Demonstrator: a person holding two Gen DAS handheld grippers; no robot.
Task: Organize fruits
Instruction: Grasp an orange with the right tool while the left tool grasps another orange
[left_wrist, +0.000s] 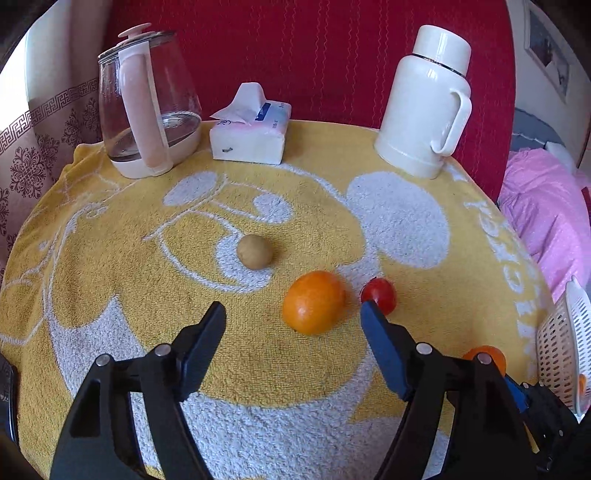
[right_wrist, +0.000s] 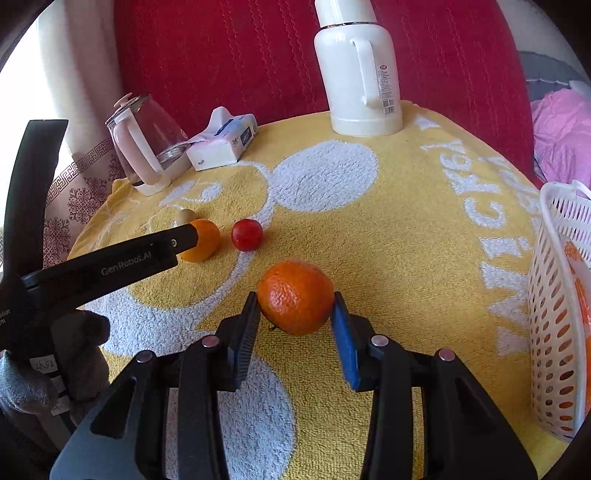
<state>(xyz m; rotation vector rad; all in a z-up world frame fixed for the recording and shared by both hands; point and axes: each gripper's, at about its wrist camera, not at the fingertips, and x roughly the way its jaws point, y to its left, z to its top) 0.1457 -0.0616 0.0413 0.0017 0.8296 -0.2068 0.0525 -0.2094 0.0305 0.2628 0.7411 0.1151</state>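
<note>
A smooth orange (left_wrist: 314, 302) lies on the yellow towel (left_wrist: 110, 258), between the fingertips of my left gripper (left_wrist: 293, 312). That gripper is open and its pads are clear of the fruit. A red tomato (left_wrist: 378, 294) sits just right of the orange, and a small brown round fruit (left_wrist: 255, 252) lies behind it. My right gripper (right_wrist: 295, 308) is shut on a rough-skinned mandarin (right_wrist: 295, 297), held just above the towel. The white slotted basket (right_wrist: 554, 295) stands to its right with orange fruit inside.
Along the far edge stand a glass kettle (left_wrist: 147, 103), a tissue pack (left_wrist: 251, 129) and a white thermos jug (left_wrist: 424, 99), with a red cushion behind them. Pink bedding (left_wrist: 546, 221) lies off the table's right side. A gloved hand (right_wrist: 74, 350) holds the left gripper.
</note>
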